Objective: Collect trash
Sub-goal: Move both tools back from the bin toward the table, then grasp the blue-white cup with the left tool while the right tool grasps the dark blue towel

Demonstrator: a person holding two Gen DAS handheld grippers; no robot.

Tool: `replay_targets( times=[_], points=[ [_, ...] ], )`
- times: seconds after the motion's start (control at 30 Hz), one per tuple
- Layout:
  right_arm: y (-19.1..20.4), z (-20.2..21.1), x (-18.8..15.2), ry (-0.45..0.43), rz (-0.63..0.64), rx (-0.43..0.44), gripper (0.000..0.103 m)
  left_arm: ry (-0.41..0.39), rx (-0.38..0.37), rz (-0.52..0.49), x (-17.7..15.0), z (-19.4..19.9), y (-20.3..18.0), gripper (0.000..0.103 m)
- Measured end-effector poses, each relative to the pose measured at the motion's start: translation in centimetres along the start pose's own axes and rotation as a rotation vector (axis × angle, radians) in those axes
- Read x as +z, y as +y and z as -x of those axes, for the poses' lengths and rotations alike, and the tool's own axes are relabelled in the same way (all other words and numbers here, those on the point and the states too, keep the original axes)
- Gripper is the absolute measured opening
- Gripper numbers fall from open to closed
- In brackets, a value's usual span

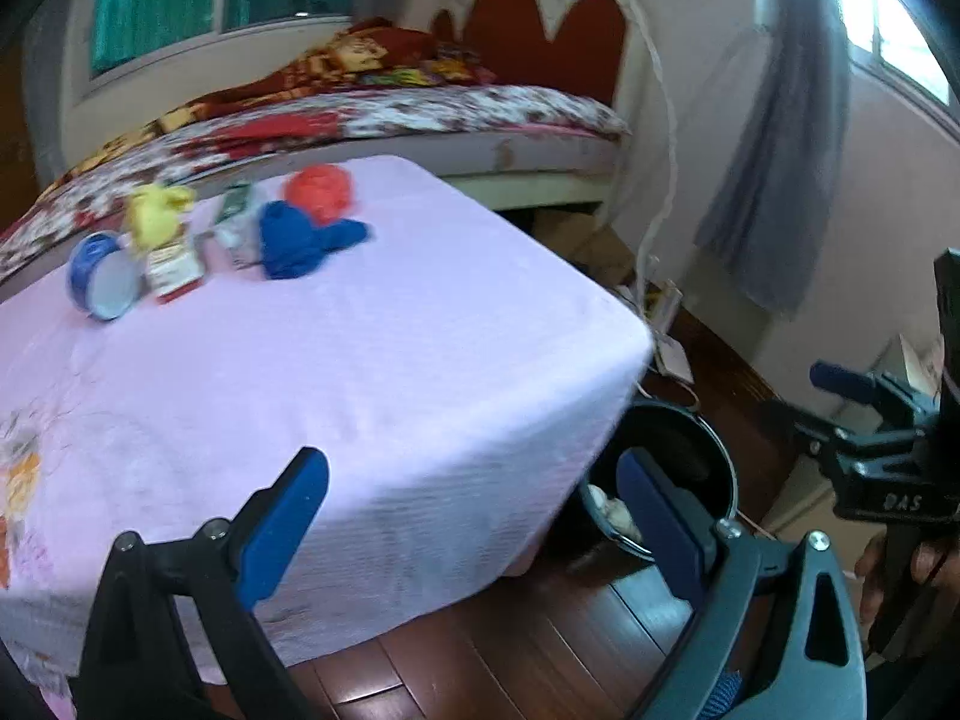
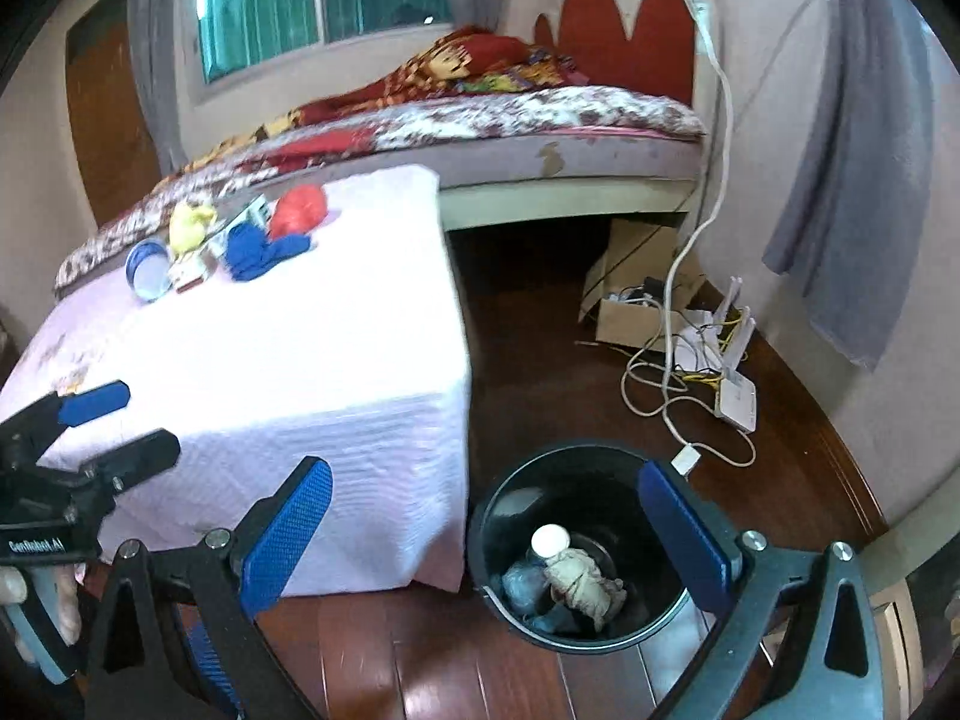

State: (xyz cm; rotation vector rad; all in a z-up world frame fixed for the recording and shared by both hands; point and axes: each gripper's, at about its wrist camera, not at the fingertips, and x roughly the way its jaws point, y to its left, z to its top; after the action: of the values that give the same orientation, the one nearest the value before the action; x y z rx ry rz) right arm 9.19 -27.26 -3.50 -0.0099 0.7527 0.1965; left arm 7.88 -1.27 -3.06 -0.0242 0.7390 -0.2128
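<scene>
Trash cluster at far edge of pink-covered surface: blue tub tipped on its side, mouth facing camera; blue cloth long axis left-right. Left gripper spread, empty. Right gripper spread, empty, above black bin on the floor.

A bed with a red headboard is seen behind the table. A cardboard box and cables are seen on the floor.
</scene>
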Motion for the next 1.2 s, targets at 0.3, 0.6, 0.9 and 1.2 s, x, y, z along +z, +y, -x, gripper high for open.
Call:
replay_targets(
  times=[0.3, 0.6, 0.9, 1.2],
  points=[
    [7.8, -2.2, 3.8, -0.043, 0.059, 0.068, 0.103, -0.046, 0.139, 0.108, 0.3, 1.5, 9.1, 0.098],
    [16.3, -6.6, 7.1, -0.032, 0.152, 0.117, 0.103, -0.069, 0.274, 0.157, 1.3, 1.7, 19.0, 0.097],
    [21.6, -12.9, 11.1, -0.004, 0.177, 0.111, 0.103, -0.089, 0.353, 0.174, 3.5, -1.4, 25.3, 0.097],
    [24.1, -20.1, 14.7, 0.059, 0.195, 0.093, 0.102, -0.052, 0.354, 0.092, 7.5, -6.6, 30.5, 0.097]
  ],
)
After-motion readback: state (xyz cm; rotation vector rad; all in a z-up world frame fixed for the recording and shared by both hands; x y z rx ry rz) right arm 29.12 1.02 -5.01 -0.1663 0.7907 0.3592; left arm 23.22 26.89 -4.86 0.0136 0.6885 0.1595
